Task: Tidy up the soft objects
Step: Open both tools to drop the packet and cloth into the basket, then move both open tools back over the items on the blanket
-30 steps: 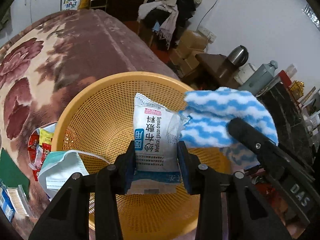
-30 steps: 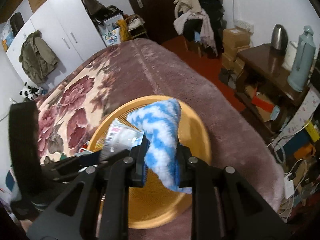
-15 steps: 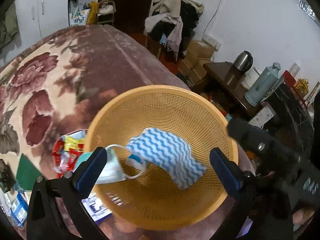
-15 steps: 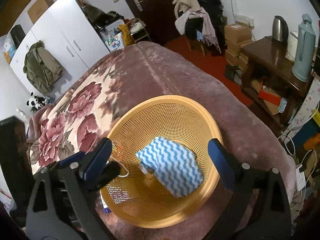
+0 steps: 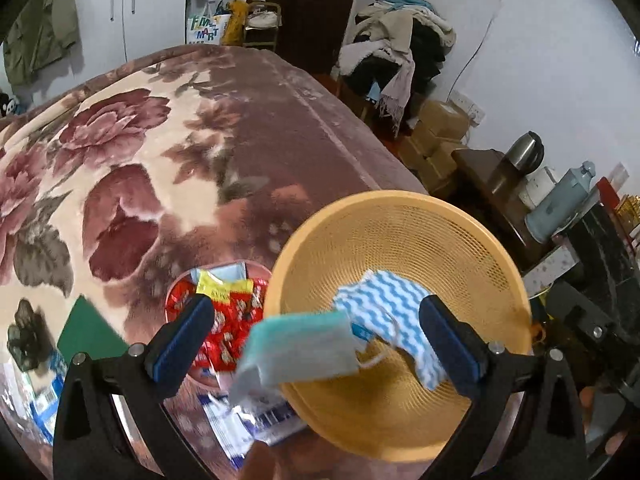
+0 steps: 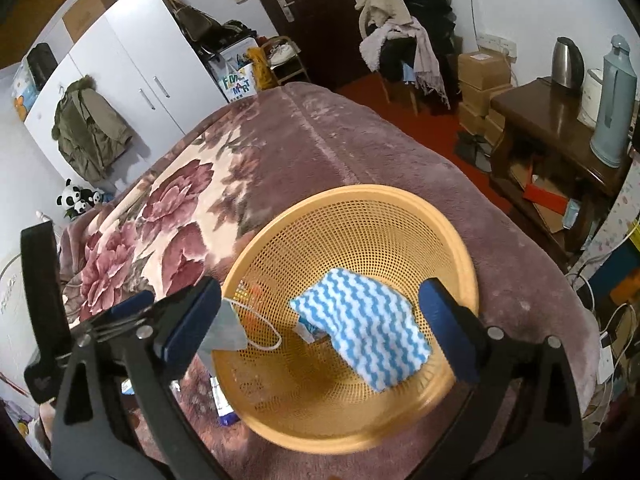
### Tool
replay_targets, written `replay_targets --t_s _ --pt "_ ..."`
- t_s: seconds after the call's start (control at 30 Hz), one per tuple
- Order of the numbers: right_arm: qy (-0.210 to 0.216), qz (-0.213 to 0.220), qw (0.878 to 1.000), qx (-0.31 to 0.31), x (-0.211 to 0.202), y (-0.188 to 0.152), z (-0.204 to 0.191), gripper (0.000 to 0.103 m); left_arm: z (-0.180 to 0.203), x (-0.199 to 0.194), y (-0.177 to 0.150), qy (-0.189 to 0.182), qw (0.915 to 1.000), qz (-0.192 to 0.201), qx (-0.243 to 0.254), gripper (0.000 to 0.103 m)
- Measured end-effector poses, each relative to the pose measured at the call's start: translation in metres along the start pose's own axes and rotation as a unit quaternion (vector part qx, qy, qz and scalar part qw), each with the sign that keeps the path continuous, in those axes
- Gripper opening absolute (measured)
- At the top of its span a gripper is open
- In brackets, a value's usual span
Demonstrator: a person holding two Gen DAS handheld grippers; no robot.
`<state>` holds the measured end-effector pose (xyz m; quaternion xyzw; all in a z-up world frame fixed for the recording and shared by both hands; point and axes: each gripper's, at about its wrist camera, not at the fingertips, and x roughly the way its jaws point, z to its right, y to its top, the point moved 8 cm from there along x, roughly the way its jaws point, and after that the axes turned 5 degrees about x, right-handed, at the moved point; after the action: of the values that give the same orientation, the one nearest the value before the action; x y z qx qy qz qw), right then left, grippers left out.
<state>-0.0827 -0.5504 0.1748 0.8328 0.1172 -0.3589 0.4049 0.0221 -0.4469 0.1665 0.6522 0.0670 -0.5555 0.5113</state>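
Bed (image 6: pixel 280 136): I see its floral blanket running out ahead of both pairs of fingers, carrying everything below.
Basket (image 6: pixel 460 248): round orange mesh basket on the bed; ahead of my right fingers and below them, ahead and toward the right finger of my left gripper.
Left gripper (image 5: pixel 320 344): my fingers (image 5: pixel 182 340) stand wide apart with nothing held; the mask and the near rim of the basket show in the gap.
Right gripper (image 6: pixel 320 324): its fingers (image 6: pixel 448 328) are spread wide too, empty, with the basket's inside framed between them.
Cloth (image 6: pixel 360 328): blue-and-white wavy cloth lying inside the basket, just inside my right gripper's right finger; a small packet peeks out from under its left edge.
Face mask (image 5: pixel 300 350): pale blue, blurred, draped over the basket's near rim between my left fingers, ear loop trailing into the basket.
Snack dish (image 5: pixel 224 320): pink dish of red and yellow sachets on the bed, just beyond my left gripper's left finger, beside the basket.
Printed packet (image 5: pixel 256 416): lying flat on the bed below the mask, touching the basket's base as far as I can tell.
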Motion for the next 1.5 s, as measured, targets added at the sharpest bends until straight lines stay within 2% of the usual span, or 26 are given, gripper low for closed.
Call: replay_targets --t_s 0.33,0.47,0.57,0.73,0.9,1.2,1.3,1.5 --pt "-0.019 0.011 1.000 -0.011 0.027 0.006 0.012 0.100 -0.027 0.064 0.024 -0.027 0.9987 0.004 -0.044 0.103" --pt "-0.019 0.008 1.000 -0.011 0.032 0.004 0.012 0.100 -0.037 0.079 0.019 -0.004 0.9991 -0.009 -0.042 0.103" --pt "-0.018 0.005 1.000 -0.012 0.033 0.001 0.008 0.100 -0.044 0.080 0.015 -0.003 0.9986 -0.014 -0.051 0.103" --pt "-0.019 0.001 1.000 -0.022 0.031 -0.005 -0.009 0.100 -0.064 0.052 0.012 0.025 0.9982 0.005 -0.054 0.103" --pt "-0.007 -0.002 1.000 -0.028 0.028 -0.019 -0.040 0.100 -0.109 0.002 -0.003 0.062 0.9958 0.026 -0.063 0.103" --pt "0.049 -0.037 0.994 -0.088 0.036 -0.077 -0.146 0.100 -0.221 -0.083 -0.062 0.147 0.9831 0.032 -0.104 0.103" --pt "0.068 -0.049 0.990 -0.118 0.040 -0.099 -0.185 0.100 -0.264 -0.104 -0.086 0.160 0.9770 0.031 -0.137 0.103" --pt "0.083 -0.077 0.980 -0.163 0.049 -0.143 -0.237 0.100 -0.316 -0.129 -0.121 0.169 0.9681 0.030 -0.182 0.103"
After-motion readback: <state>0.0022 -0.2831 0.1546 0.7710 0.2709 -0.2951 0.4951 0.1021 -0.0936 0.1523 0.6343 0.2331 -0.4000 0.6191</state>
